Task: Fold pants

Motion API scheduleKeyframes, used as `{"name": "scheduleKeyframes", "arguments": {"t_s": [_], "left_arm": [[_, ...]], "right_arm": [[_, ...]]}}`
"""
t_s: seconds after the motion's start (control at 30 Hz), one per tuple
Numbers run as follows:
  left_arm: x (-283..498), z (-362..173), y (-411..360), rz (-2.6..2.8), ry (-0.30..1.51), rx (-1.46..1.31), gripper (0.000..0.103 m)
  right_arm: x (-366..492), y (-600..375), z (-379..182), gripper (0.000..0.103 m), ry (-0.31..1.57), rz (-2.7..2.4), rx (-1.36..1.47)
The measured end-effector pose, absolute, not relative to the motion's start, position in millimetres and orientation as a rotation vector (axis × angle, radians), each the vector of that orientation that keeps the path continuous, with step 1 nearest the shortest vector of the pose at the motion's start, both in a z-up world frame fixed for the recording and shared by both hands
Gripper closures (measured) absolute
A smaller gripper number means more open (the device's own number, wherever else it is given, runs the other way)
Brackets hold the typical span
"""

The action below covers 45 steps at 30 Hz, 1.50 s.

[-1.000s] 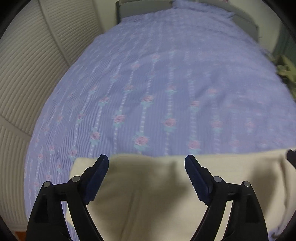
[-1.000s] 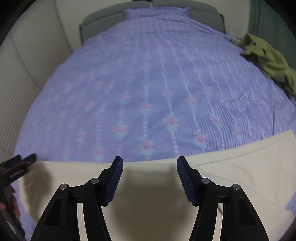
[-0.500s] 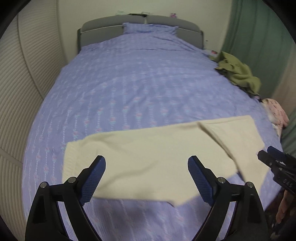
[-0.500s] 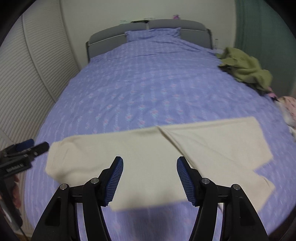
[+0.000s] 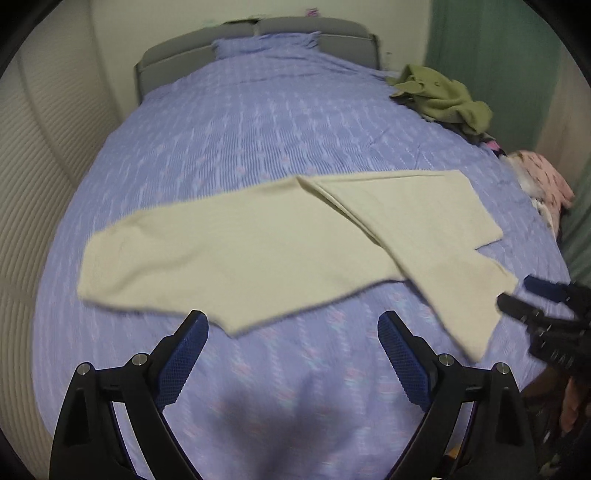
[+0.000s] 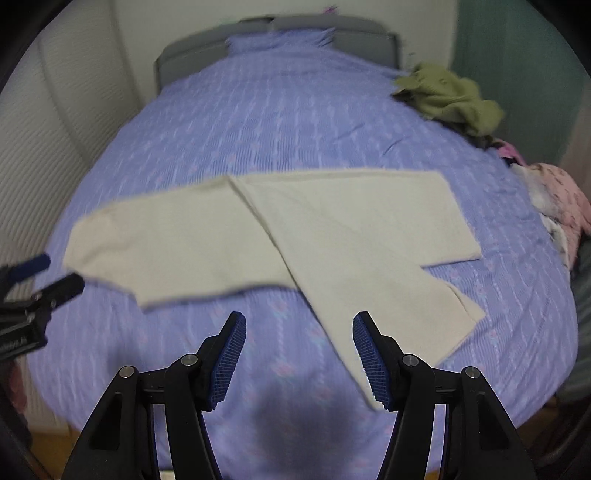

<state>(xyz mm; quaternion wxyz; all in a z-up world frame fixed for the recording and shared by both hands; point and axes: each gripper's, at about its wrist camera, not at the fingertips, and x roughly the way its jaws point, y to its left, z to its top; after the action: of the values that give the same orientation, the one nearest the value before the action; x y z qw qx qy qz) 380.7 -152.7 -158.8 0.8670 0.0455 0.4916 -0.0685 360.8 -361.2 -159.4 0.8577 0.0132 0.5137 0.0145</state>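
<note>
Cream pants (image 5: 280,240) lie flat across the purple flowered bed (image 5: 258,122), waist end to the left and two legs splayed to the right, one leg over the other. They also show in the right wrist view (image 6: 314,240). My left gripper (image 5: 291,347) is open and empty, hanging above the bed just short of the pants' near edge. My right gripper (image 6: 298,347) is open and empty, near the lower leg's near edge. Each gripper shows at the edge of the other's view: right gripper (image 5: 532,299), left gripper (image 6: 48,273).
A crumpled green garment (image 5: 443,96) lies at the bed's far right. Pink patterned clothes (image 5: 543,177) sit at the right edge. A grey headboard (image 5: 258,33) is at the back, a ribbed white wall (image 5: 33,155) on the left, a green curtain (image 5: 491,51) on the right.
Both grippers have pulled back and up from close over the pants, so the whole garment and bed have come into view. Both stay open and empty.
</note>
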Motion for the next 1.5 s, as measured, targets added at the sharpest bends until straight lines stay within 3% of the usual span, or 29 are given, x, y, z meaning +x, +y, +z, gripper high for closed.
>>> {"name": "scheduleKeyframes", "arguments": {"t_s": [0.27,0.6,0.87,0.93,0.97,1.07,1.3,1.5], "left_arm": [[335,-205,-211,0.013,1.154,0.073,0.009],[315,-250,-230,0.016,1.236,0.115,0.009],[310,-263,-234,0.062,1.275,0.110,0.009],[314,-262,-238,0.069,1.281,0.097,0.009],[318,-260,-241,0.069,1.283,0.082,0.010],[327,-248,-247,0.073,1.259,0.048,0.010],[368,-212,-263,0.045,1.155,-0.011,0.010],[424,-191,-292,-0.004,1.079,0.025,0.010]], "right_arm": [[350,-404,-222,0.041,1.206,0.177,-0.114],[344,-406,-297,0.043,1.328,0.142,-0.182],[358,-394,-342,0.061,1.365,0.113,-0.361],[364,-399,-346,0.074,1.388,0.139,-0.354],[367,-404,-343,0.096,1.395,0.166,-0.335],[372,-420,-317,0.096,1.346,0.180,-0.305],[406,-515,-197,0.096,1.116,0.099,-0.133],[467,-555,-153,0.096,0.984,0.031,-0.186]]}}
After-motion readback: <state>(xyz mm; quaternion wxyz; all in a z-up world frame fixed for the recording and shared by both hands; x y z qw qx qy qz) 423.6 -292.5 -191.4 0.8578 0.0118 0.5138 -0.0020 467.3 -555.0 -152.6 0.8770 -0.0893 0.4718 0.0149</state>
